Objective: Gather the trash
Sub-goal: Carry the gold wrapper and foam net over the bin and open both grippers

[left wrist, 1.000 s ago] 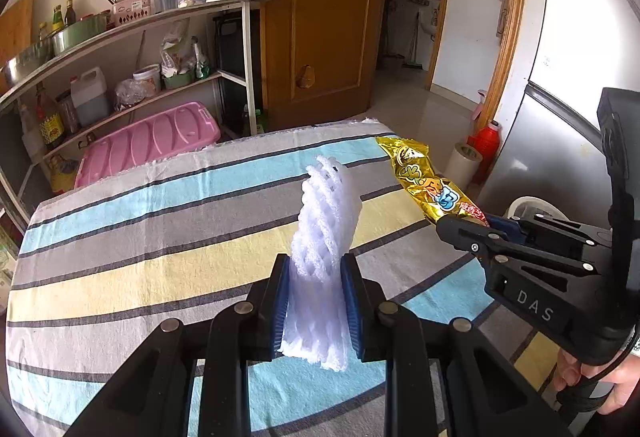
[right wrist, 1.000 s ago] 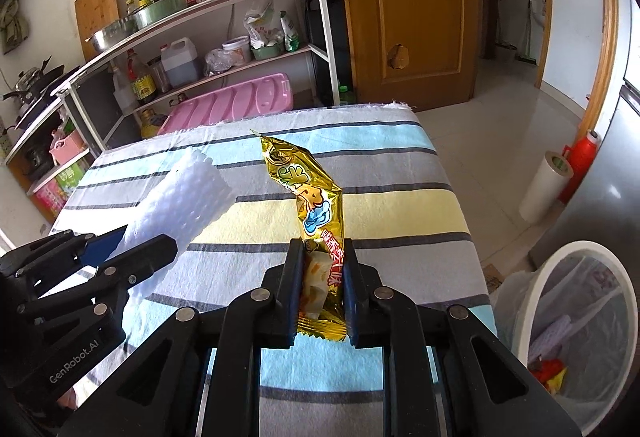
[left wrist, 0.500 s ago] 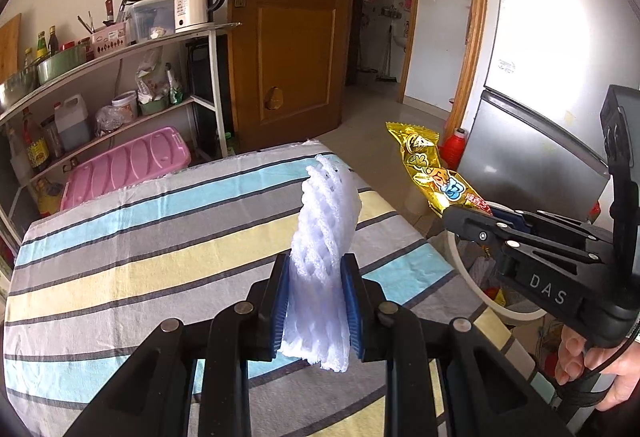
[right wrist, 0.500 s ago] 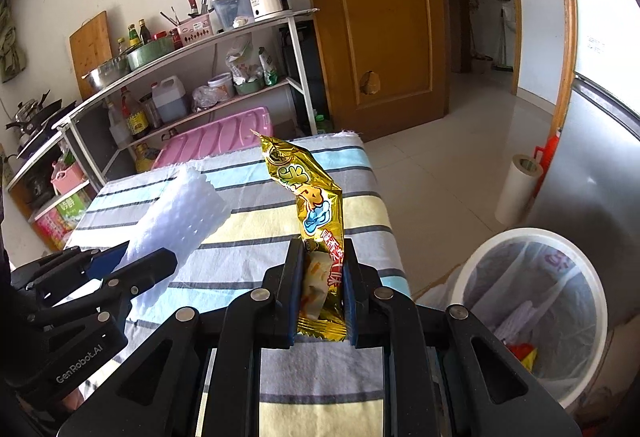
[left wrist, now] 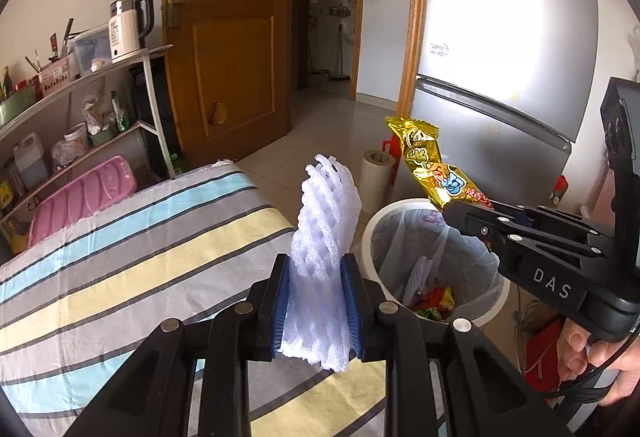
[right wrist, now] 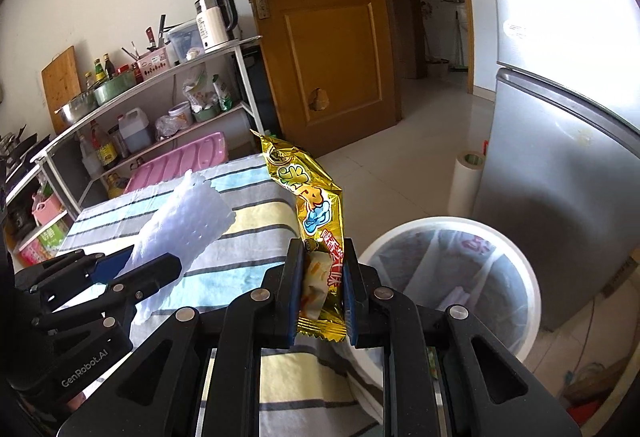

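My left gripper (left wrist: pixel 318 269) is shut on a white foam fruit net (left wrist: pixel 326 221) that stands up between its blue pads, over the right edge of the striped table (left wrist: pixel 140 249). My right gripper (right wrist: pixel 320 257) is shut on a gold snack wrapper (right wrist: pixel 316 205), also upright. In the left wrist view the wrapper (left wrist: pixel 430 165) and the right gripper (left wrist: pixel 472 215) hang above the white trash bin (left wrist: pixel 370 237), which has a bag and trash inside. In the right wrist view the bin (right wrist: pixel 532 289) lies right of the jaws, and the foam net (right wrist: pixel 184 225) shows at left.
A grey fridge (left wrist: pixel 500 125) stands behind the bin, with a paper roll (right wrist: pixel 466 181) on the floor beside it. A wooden door (left wrist: pixel 232 57) and a shelf rack (right wrist: pixel 152 109) with a kettle, bottles and a pink tray are beyond the table. A hand (left wrist: pixel 588 361) holds the right gripper.
Both grippers have swung right, off the middle of the table toward its right edge, each still holding its item. The trash bin has come into full view under them.
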Tool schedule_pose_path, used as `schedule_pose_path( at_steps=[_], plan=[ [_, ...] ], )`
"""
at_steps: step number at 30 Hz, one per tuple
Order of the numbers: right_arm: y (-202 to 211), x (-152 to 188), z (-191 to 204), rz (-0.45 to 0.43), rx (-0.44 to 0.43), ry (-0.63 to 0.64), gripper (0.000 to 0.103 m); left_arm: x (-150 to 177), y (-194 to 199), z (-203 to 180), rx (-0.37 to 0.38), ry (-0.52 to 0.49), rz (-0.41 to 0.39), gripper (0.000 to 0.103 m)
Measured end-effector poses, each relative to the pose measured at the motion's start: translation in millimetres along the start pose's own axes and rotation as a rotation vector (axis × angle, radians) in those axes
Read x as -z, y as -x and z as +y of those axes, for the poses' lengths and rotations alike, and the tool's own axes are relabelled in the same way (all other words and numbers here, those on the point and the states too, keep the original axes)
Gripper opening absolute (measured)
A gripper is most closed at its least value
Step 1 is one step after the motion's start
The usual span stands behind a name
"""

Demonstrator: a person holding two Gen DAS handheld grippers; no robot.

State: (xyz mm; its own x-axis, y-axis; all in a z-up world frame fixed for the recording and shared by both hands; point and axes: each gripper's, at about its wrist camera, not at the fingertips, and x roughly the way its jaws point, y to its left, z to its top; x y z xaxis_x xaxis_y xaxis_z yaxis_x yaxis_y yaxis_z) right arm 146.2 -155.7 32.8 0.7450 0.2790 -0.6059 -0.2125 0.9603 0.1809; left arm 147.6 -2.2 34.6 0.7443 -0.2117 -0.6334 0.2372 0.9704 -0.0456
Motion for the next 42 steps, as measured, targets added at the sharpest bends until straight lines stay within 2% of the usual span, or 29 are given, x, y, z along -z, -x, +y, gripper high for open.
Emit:
schedule_pose_path(
  at_steps=[8, 15, 23, 35, 38, 40, 42],
  plan=[
    [14.7, 6.4, -66.3, 0.017, 0.096, -0.056, 0.018, -7.0, -35.4, -58.3, 0.061, -0.057, 0.039, 0.026],
    [7.8, 16.4, -109.7, 0.069, 0.155, -0.097, 0.018, 2.5, -75.8, -93.6, 0.109, -0.074, 0.124, 0.026],
    [-18.4, 34.8, -136.8, 0.158, 0.197, -0.123, 0.018, 10.8, -112.3, -108.6, 0.121, -0.088, 0.197, 0.026],
    [-44.4, 51.8, -153.3, 0.239, 0.210, -0.134, 0.018, 13.8, -130.0, -110.6, 0.106, -0.074, 0.226, 0.026],
    [-45.8, 53.6, -154.0, 0.247, 0.191, -0.131, 0.020, 13.5, -129.6, -109.0, 0.104, -0.071, 0.225, 0.031],
    [-46.1, 53.0, -152.2, 0.244, 0.189, -0.123, 0.022, 13.2, -128.7, -109.5, 0.098, -0.070, 0.218, 0.043],
    [-45.3, 53.7, -150.7, 0.238, 0.189, -0.124, 0.025, 13.1, -127.8, -110.5, 0.089, -0.074, 0.215, 0.048]
  ],
)
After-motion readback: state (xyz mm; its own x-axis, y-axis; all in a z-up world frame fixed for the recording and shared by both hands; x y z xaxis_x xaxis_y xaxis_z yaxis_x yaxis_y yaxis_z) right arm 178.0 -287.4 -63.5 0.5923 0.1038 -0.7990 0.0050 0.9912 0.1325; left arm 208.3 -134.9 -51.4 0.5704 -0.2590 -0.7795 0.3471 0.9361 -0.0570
